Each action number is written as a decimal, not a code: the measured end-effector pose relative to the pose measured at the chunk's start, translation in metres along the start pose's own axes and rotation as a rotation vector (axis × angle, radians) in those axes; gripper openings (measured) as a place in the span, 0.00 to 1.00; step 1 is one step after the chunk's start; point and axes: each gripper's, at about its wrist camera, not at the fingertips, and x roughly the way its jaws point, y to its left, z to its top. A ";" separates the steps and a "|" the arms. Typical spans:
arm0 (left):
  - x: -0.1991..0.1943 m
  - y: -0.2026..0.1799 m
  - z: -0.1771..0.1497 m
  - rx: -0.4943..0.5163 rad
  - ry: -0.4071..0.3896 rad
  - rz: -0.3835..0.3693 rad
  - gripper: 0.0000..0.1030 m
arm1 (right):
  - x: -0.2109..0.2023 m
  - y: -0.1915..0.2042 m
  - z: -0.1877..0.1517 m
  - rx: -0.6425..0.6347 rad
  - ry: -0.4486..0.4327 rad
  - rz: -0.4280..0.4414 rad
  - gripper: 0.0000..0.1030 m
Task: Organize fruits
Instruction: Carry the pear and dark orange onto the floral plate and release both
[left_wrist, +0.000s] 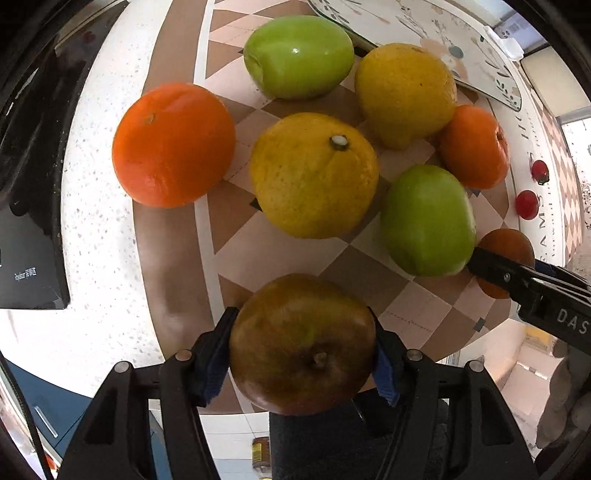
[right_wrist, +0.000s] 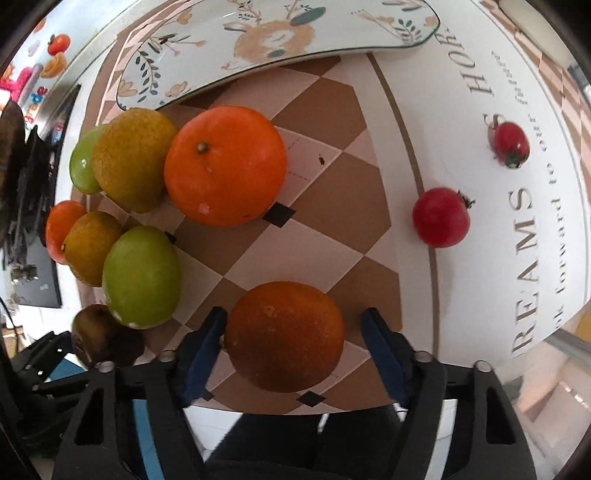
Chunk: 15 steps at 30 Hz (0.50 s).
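My left gripper (left_wrist: 303, 347) is shut on a brown-green apple (left_wrist: 303, 343) at the near edge of the checkered mat (left_wrist: 280, 254). Ahead lie an orange (left_wrist: 173, 144), a yellow citrus (left_wrist: 314, 173), two green apples (left_wrist: 299, 55) (left_wrist: 428, 221), a second yellow citrus (left_wrist: 404, 92) and a small orange (left_wrist: 474, 147). My right gripper (right_wrist: 293, 339) is open around a dark orange (right_wrist: 284, 336); its left pad touches the fruit, its right pad stands apart. A bright orange (right_wrist: 225, 166) and a green apple (right_wrist: 142, 277) lie ahead of it on the left.
A floral plate (right_wrist: 280, 37) sits at the far end of the mat. Two cherry tomatoes (right_wrist: 441, 218) (right_wrist: 511, 144) lie on the white lettered cloth to the right. A black device (left_wrist: 29, 221) stands at the left. The table's near edge is just below both grippers.
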 end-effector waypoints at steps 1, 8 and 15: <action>-0.001 0.001 0.001 -0.010 0.005 0.005 0.59 | -0.002 0.002 0.001 -0.003 0.000 0.004 0.57; -0.020 -0.017 -0.003 -0.043 -0.057 0.025 0.59 | -0.027 0.002 0.000 -0.038 -0.019 0.016 0.57; -0.106 -0.040 0.026 -0.028 -0.179 -0.011 0.59 | -0.095 -0.008 0.024 -0.059 -0.091 0.085 0.57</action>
